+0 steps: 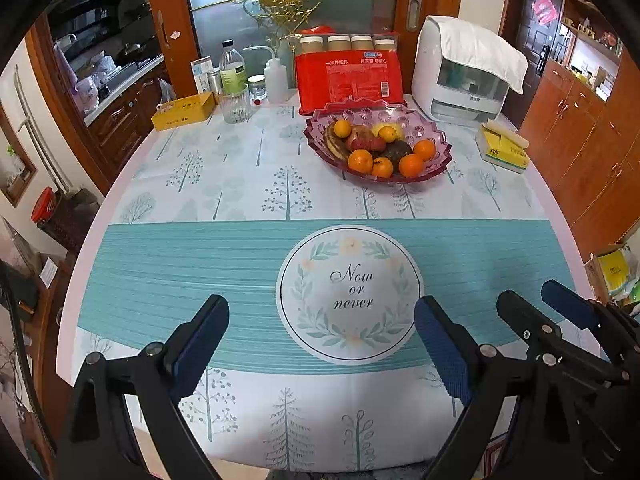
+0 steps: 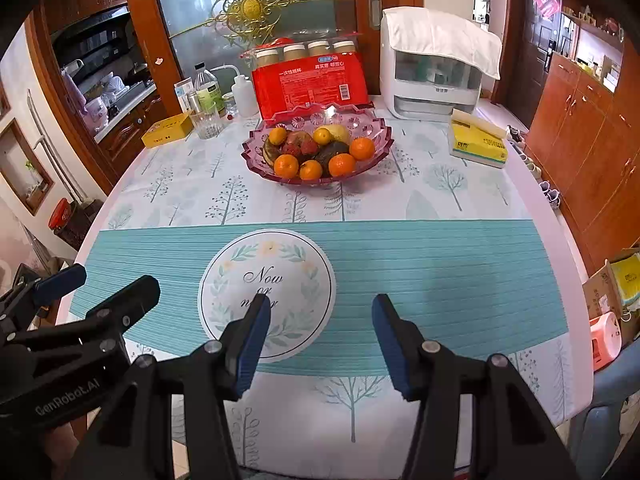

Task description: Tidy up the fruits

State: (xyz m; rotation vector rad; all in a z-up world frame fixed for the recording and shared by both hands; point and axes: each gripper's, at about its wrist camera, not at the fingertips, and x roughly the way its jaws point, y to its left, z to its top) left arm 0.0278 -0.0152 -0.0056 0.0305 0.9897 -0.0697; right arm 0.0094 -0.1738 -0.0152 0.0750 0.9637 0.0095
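Note:
A pink cut-glass fruit bowl (image 1: 310, 133) (image 2: 385, 136) stands on the far half of the round table. It holds several oranges (image 1: 360, 160) (image 2: 286, 166), a dark banana (image 1: 333, 145), a dark avocado (image 1: 397, 149) (image 2: 333, 149), red fruits (image 2: 308, 146) and a yellow fruit (image 2: 339, 132). My left gripper (image 1: 320, 312) (image 2: 112, 278) hangs open and empty over the near teal stripe. Just to its right, my right gripper (image 2: 320, 305) (image 1: 532, 294) is also open, with nothing between its fingers. Both are well short of the bowl.
Behind the bowl lean a red pack of paper cups (image 1: 348, 80) and a white appliance (image 1: 460, 88) under a cloth. A yellow tissue pack (image 1: 502, 152) lies right of the bowl. A yellow box (image 1: 184, 110), a glass (image 1: 235, 106) and bottles (image 1: 232, 68) stand far left.

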